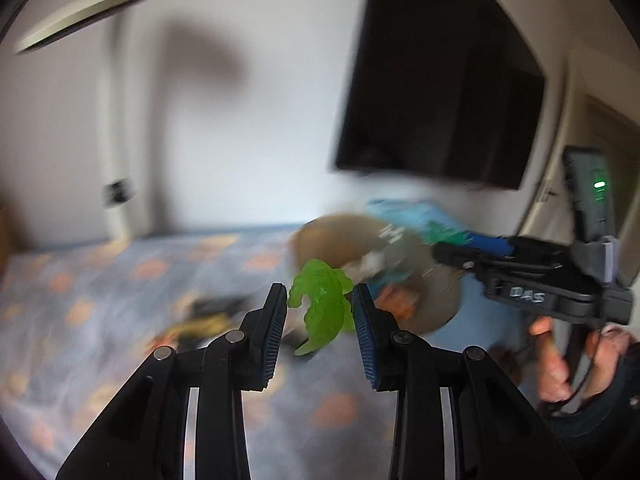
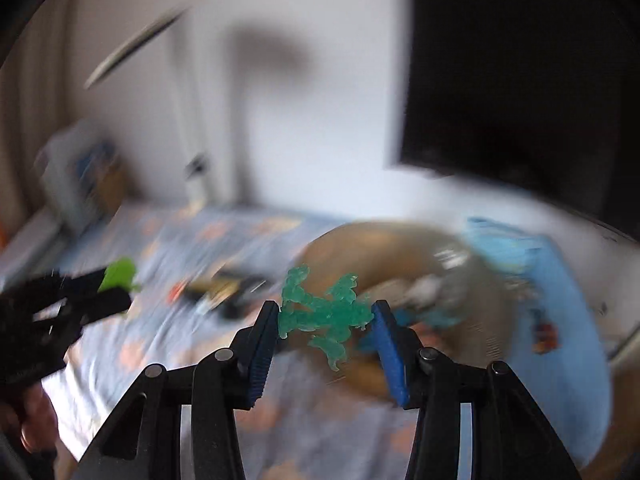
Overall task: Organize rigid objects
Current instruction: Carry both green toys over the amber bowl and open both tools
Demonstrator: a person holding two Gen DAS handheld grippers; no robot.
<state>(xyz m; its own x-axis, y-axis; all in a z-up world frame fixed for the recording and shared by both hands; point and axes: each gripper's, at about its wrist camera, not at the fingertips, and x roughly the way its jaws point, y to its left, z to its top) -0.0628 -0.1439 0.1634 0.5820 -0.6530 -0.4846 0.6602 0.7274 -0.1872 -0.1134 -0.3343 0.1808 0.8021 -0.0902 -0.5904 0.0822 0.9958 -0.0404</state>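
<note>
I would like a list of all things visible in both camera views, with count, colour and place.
lime green toy figure: 1, lime green, between the left gripper's fingers
teal toy figure: 1, teal, between the right gripper's fingers
round container: 1, brown, on the bed, blurred
blue object: 1, light blue, beside the container
small items: several, dark and orange, on the bed, too blurred to name
bed cover: 1, grey-blue with orange patches
screen: 1, black, on the wall
left gripper: 1, black, blue pads
right gripper: 1, black, blue pads
hand: 1, holding the right gripper
</note>
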